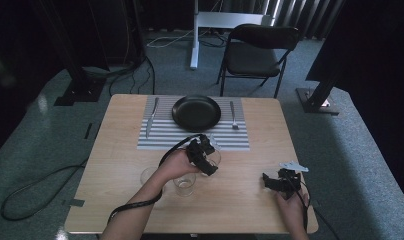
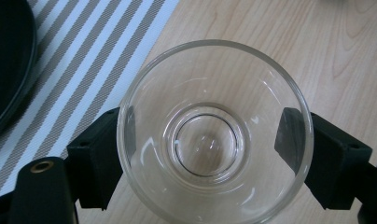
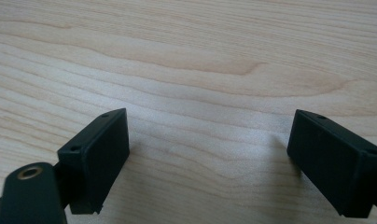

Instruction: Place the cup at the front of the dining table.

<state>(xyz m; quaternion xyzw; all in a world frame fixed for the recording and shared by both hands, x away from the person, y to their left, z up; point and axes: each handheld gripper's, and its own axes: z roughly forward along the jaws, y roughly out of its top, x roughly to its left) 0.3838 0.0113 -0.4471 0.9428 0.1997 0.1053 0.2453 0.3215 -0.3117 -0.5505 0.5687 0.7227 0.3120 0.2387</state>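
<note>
Glasses numbering three are sitting on the counter [image 1: 115,150]; left gripper [image 1: 205,152] fingers [image 2: 95,154] are clamping one glass [image 2: 214,130], right gripper [image 1: 280,182] fingers [image 3: 95,149] are gaping empty.

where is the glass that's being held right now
The glass sits clamped in the left hand-held gripper, in the high view just off the striped placemat's near edge.

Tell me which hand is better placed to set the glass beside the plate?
Left, probably. The left gripper is shut on the glass, close to the striped placemat and black plate. The right gripper is open, with nothing between its jaws, above bare table.
</note>
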